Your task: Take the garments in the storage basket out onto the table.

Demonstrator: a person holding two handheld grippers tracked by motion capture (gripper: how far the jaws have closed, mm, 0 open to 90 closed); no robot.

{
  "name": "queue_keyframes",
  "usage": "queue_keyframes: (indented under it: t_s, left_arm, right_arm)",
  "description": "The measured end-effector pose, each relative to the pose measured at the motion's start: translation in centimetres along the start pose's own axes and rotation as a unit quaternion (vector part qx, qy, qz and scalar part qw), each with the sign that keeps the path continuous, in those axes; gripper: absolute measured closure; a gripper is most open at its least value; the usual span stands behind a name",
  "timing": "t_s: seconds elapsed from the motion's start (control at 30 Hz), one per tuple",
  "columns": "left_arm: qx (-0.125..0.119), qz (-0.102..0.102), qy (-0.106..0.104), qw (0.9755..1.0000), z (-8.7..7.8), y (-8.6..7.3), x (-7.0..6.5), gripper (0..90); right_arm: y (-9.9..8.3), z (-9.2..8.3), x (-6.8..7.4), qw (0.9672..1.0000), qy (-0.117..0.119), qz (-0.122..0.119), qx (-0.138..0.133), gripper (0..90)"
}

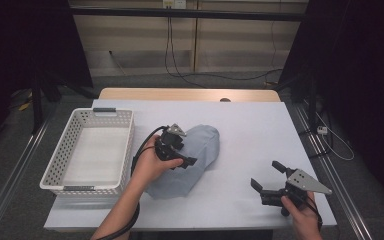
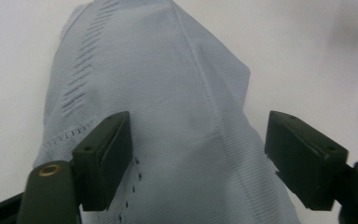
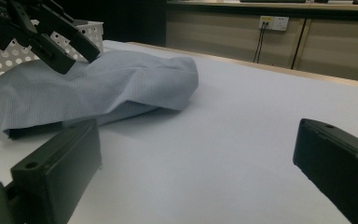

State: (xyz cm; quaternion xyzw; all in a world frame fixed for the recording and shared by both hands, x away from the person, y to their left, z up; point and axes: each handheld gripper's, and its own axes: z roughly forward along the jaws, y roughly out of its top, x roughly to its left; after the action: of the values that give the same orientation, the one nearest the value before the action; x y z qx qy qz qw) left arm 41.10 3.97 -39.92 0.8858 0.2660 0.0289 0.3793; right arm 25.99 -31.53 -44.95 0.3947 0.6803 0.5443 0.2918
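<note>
A pale blue-grey cloth lies folded near the middle of the high view, on a white table sheet; it is soft and humped, rounded at its upper end and squared off toward the lower left; in the left gripper view its weave shows as fine ribbing, with a raised seam down the centre and rows of small dark stitches at the left. The left gripper sits just above the cloth at centre frame, held in a hand; its jaws are released and stand wide, one on each side of the cloth's ridge, with no pad pressing on the fabric; the black pads are blocky and matt. The right gripper rests at the lower right of the high view, well apart from the cloth; its jaws are spread too, with bare sheet between them. At the left of the high view stands a white plastic basket, rectangular, its walls pierced with round holes; its inside looks bare and white.
</note>
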Motion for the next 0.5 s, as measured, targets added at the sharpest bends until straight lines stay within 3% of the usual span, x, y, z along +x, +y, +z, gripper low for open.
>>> queue_keyframes:
  t_s: [0.27, 0.33, 0.5]
  left_arm:
    - [-0.008, 0.003, -0.008, 0.9999, -0.29, 0.21, -0.47, 29.0]
    - [-0.009, 0.0, -0.018, 0.9998, -0.25, 0.19, -0.46, 30.8]
    - [-0.006, 0.01, -0.015, 0.9998, -0.05, 0.2, -0.71, 33.7]
  right_arm:
    - [0.11, -0.05, -0.01, 1.0, 0.001, -0.006, 0.001, 0.6]
    - [0.12, -0.06, -0.04, 1.0, 0.002, -0.006, 0.0, 0.6]
    - [0.11, -0.04, -0.04, 1.0, 0.004, -0.005, 0.002, 0.6]
